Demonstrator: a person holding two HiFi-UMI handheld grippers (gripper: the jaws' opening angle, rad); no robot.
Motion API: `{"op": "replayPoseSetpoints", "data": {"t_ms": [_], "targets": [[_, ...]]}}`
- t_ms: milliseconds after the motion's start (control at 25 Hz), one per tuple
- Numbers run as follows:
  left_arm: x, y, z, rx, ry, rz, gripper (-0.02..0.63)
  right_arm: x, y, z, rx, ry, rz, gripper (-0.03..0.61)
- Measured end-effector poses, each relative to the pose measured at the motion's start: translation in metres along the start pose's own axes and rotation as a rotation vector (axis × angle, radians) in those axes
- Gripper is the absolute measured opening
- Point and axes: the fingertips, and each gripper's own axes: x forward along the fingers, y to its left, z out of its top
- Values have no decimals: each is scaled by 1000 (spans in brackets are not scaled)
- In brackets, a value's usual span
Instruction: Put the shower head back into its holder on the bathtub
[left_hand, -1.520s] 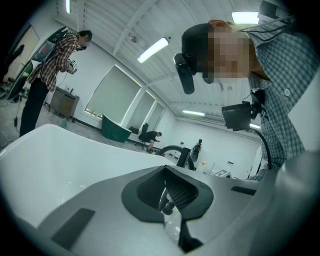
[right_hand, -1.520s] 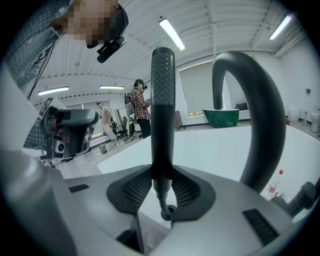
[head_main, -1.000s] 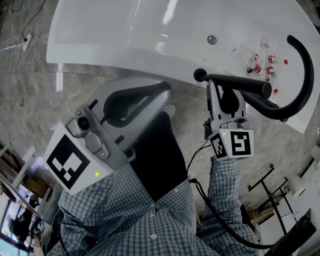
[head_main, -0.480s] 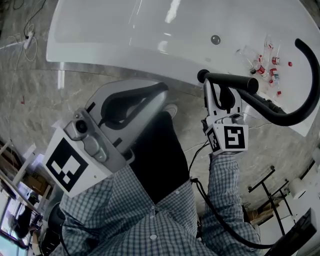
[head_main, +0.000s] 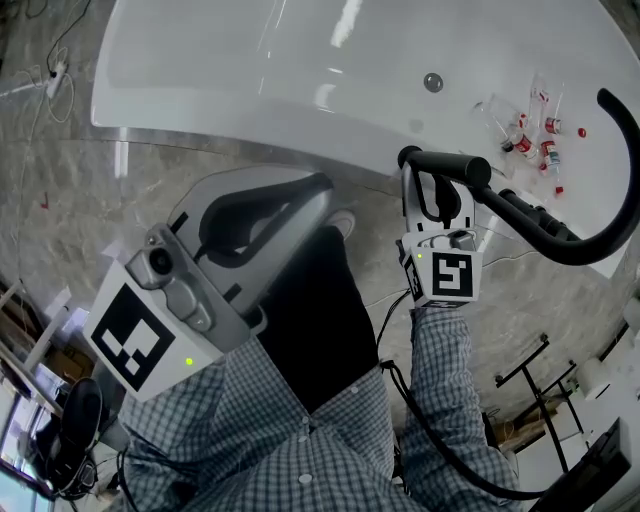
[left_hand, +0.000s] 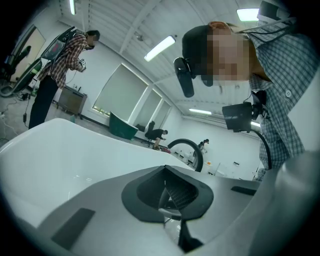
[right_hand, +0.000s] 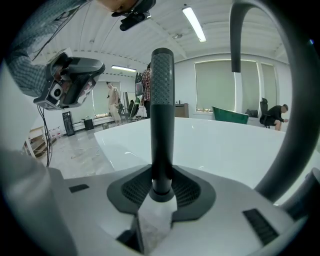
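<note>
By bathtub rim (head_main: 300, 118), shower head (head_main: 447, 165) pinched by right claw (head_main: 436, 190); left claw (head_main: 322, 192) seemingly closed.

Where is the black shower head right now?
In the head view, the black stick-shaped shower head is on the right, clamped in the right gripper, by the near edge of the white bathtub.

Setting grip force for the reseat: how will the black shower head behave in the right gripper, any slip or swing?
Probably stiff: the shower head stands straight up from the right gripper, which is shut on it. Its round shaft may twist in the jaws. The thick curved hose likely tugs it sideways as it moves.
</note>
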Motion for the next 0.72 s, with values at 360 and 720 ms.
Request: {"op": "replayPoseSetpoints", "data": {"t_ms": [360,720], "targets": [[-1,2,0,-7,-3,2,8,0,3,-1,-50,-11,-2,121],[-4,-2,2,-3,-3,-3,8,2,6,-8,-27,18,4,121]]}}
